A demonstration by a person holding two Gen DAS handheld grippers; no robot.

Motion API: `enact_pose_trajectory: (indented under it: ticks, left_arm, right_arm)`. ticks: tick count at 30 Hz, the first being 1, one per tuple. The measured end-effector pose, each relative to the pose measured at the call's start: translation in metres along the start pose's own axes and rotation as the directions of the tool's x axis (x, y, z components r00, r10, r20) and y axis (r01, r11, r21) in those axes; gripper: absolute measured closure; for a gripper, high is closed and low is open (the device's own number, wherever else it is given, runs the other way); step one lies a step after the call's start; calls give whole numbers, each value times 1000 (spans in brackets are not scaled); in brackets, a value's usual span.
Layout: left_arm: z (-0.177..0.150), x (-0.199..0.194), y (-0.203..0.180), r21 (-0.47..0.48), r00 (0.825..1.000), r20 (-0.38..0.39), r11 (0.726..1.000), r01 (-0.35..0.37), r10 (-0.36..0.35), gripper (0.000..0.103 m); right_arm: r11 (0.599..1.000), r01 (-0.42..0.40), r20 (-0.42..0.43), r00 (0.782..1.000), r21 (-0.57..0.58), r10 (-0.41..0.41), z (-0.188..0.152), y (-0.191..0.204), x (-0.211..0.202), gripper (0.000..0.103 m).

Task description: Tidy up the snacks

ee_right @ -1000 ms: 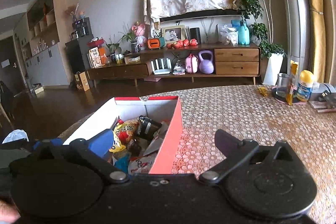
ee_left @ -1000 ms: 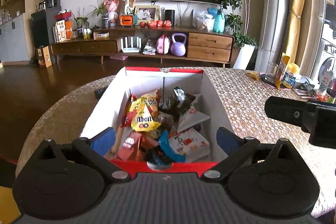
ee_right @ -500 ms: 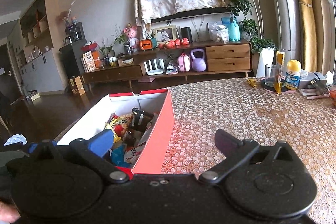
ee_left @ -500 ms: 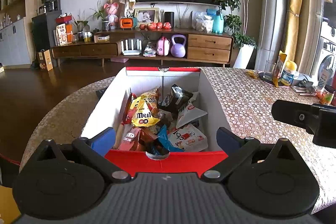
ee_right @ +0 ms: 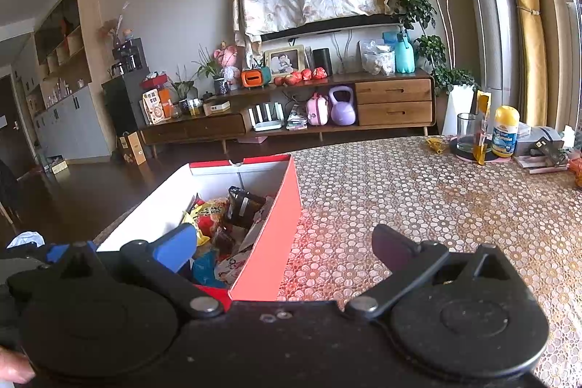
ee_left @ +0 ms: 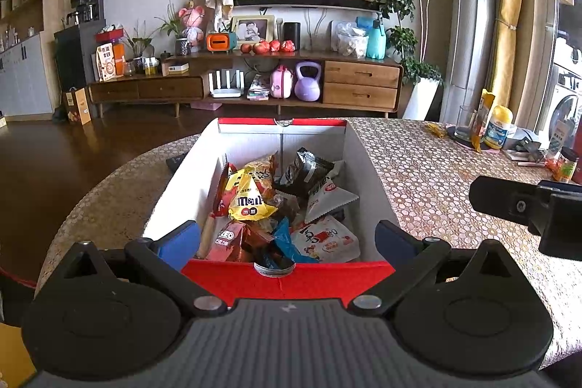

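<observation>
Red box (ee_left: 287, 279): sat on my desk (ee_left: 418, 170), stuffed with snacks (ee_left: 251, 199)
Left gripper (ee_left: 287, 239): jaws wide, empty
Right gripper (ee_right: 283, 246): jaws wide too, holding nothing

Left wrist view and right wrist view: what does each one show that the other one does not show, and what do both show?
Only the left wrist view shows the box's whole interior, including the Oreo pack, and the right gripper from the side. Only the right wrist view shows the box's red outer side wall and bare table right of it. Both show the snack box, the yellow M&M's bag, a black packet and open, empty jaws.
</observation>
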State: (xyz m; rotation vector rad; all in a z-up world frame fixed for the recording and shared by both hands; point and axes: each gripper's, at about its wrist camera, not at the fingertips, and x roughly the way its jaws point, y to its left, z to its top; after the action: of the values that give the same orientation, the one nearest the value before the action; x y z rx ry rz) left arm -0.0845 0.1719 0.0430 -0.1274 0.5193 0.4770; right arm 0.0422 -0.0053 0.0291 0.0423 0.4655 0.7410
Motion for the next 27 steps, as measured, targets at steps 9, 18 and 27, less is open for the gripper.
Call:
enact_pose_trajectory:
  ticks: [9,18,27]
  left_arm:
    - [0,-1,1,3,1000,0,1000,-1,1,0]
    - [0,-1,0,5,1000,0,1000,0,0,0]
    - [0,0,0,6,1000,-1,1000,1,-1,0]
  right_arm:
    - [1000,-1,-2,1000,-1,1,0,1,0,0]
    - [1000,0,-3,1000,1,0,-1,1,-1,0]
    - [1000,1,-3,1000,1,-1,-3,1,-2,0]
